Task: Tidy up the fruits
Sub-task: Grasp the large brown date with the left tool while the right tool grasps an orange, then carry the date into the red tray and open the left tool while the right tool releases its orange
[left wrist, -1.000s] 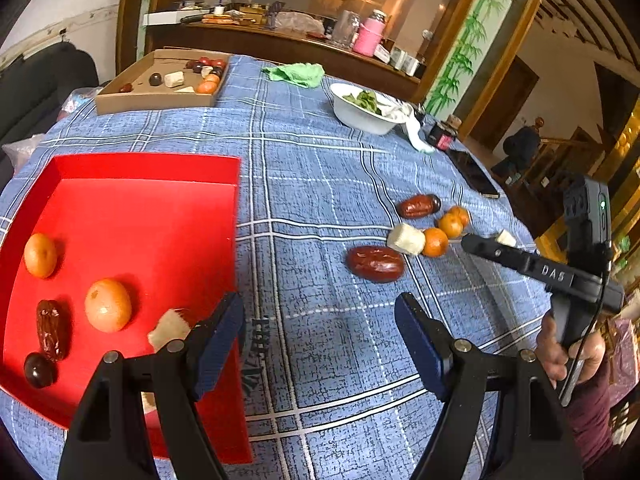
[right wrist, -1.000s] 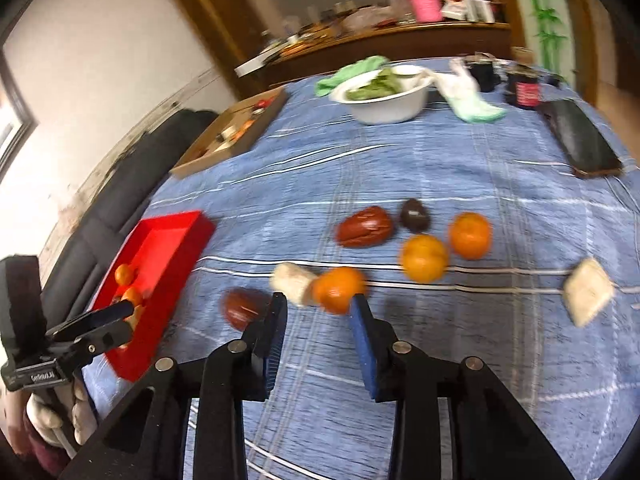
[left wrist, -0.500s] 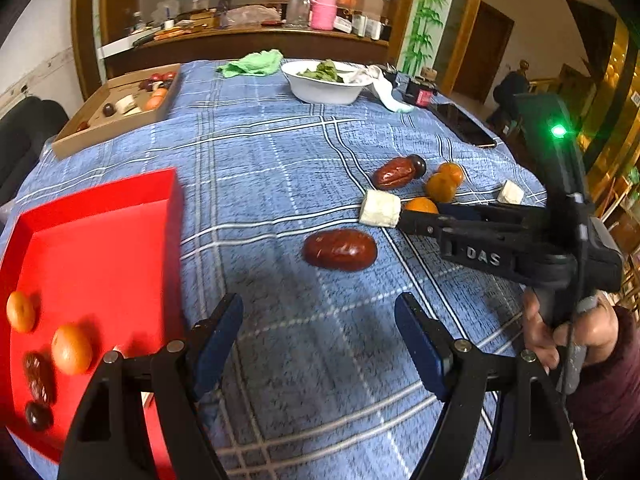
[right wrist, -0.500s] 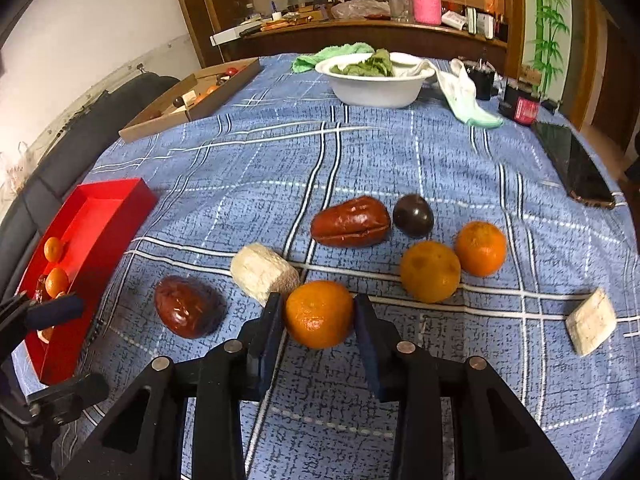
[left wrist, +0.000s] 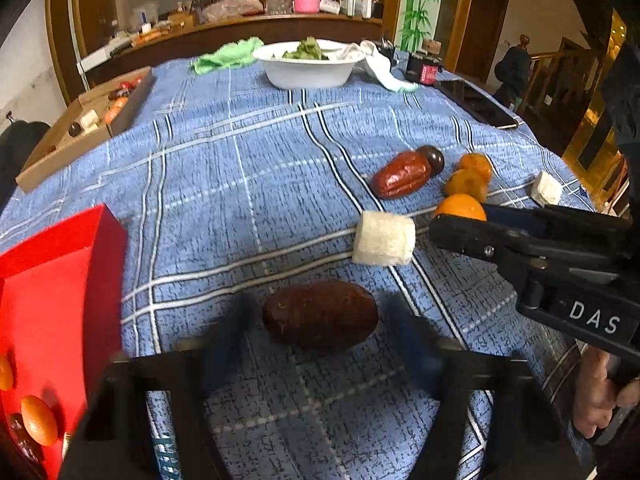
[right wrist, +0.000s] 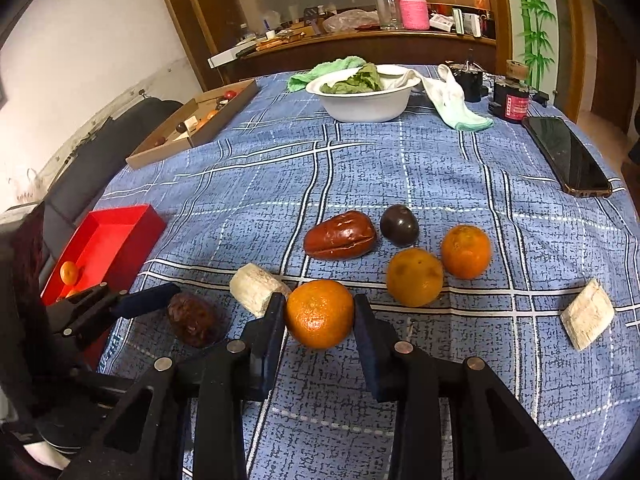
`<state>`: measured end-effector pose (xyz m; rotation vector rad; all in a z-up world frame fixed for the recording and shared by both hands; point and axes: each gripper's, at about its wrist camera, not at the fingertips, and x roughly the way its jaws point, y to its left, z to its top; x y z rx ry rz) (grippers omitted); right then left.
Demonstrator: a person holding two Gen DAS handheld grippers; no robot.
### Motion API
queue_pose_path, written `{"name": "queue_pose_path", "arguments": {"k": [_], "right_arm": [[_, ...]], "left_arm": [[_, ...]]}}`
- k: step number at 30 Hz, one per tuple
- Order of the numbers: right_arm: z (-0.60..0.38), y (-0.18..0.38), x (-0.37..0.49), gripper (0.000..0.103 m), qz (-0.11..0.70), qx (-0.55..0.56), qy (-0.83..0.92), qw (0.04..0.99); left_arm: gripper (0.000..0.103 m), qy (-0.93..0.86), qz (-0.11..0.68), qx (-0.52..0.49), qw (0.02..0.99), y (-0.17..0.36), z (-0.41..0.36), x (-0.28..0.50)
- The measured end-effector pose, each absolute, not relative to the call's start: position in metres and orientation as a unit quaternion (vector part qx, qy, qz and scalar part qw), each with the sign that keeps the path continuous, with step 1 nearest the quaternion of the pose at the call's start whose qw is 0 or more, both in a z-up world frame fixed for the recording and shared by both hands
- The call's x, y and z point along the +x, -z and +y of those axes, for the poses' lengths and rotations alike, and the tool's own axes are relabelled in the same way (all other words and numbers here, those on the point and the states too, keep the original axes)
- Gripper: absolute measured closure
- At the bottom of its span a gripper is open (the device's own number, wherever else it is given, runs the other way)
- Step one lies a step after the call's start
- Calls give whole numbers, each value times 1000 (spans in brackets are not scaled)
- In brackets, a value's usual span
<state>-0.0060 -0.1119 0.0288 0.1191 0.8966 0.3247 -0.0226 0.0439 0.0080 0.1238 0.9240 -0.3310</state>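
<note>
My left gripper has a dark brown date lying on the blue cloth between its blurred fingers. Its jaws are closing and a thin gap still shows on both sides. The right gripper is shut on an orange low over the cloth, both pads against its sides. The red tray at the left holds several fruits. Loose on the cloth lie a red date, a dark plum, two oranges, and two white pieces, one of them touching the right gripper's left finger.
A white bowl of greens, a cardboard box of fruit, cloths, jars and a phone stand at the far side. A person's hand holds the right gripper close beside the left one.
The left gripper swung from over the red tray rightward to the dark date, and its jaws narrowed around it. The right gripper edged forward until the orange sat between its fingers.
</note>
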Motion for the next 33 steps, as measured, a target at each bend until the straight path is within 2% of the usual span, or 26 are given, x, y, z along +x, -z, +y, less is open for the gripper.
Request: {"name": "queue_pose_path", "arguments": {"k": [9, 16, 22, 26, 33], "right_arm": [[-112, -30, -7, 67, 425, 61, -164, 888], [-112, -27, -10, 67, 421, 51, -144, 894], [-100, -39, -23, 67, 410, 50, -136, 900], [-60, -59, -46, 67, 401, 59, -194, 893], [51, -74, -75, 66, 401, -9, -293, 868]], "left_arm": [[51, 151, 411, -6, 899, -37, 78, -46], [50, 102, 374, -89, 918, -71, 157, -89], [50, 7, 363, -127, 923, -70, 245, -115], [50, -53, 367, -150, 917, -62, 288, -122], [50, -94, 374, -126, 914, -47, 308, -130]]}}
